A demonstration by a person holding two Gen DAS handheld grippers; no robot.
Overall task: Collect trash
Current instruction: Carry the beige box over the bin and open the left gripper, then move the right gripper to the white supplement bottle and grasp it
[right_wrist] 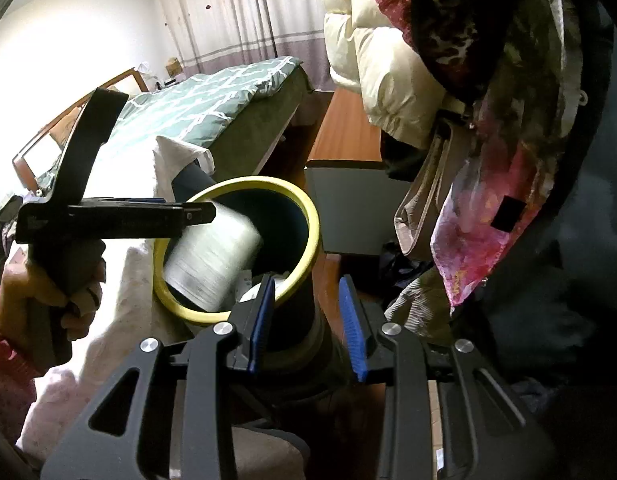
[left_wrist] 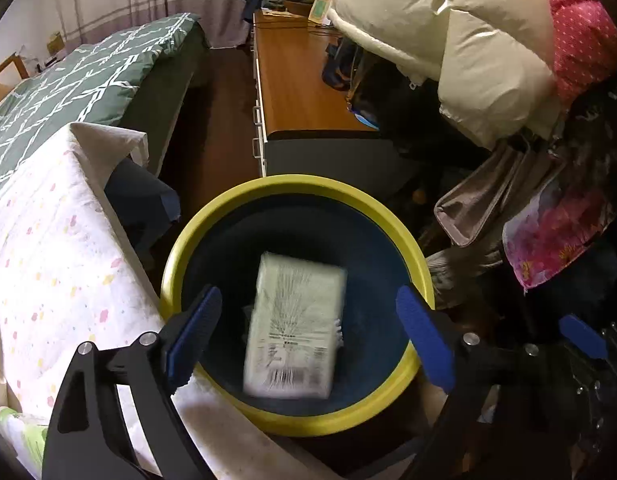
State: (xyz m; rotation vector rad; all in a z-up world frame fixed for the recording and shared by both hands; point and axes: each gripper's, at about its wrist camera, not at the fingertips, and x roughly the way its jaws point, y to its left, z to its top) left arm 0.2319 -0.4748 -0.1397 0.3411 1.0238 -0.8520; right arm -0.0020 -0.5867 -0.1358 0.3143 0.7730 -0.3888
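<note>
Blue-padded fingers (left_wrist: 196, 332) of the left gripper (left_wrist: 308, 340) stood spread wide over the bin (left_wrist: 296, 186), touching nothing, and the pale packet (left_wrist: 294, 328), blurred, was loose between them and apparently dropping into the dark inside. Left of the bin lay a spotted cloth (left_wrist: 48, 260), right of it a heap of clothes (left_wrist: 488, 60). From the other side, the person's hand (right_wrist: 40, 300) held that tool tilted down over the yellow rim (right_wrist: 314, 228), likely to aim the drop. The right gripper (right_wrist: 308, 320), part open, gripping nothing, waited low beside the bin's wall.
</note>
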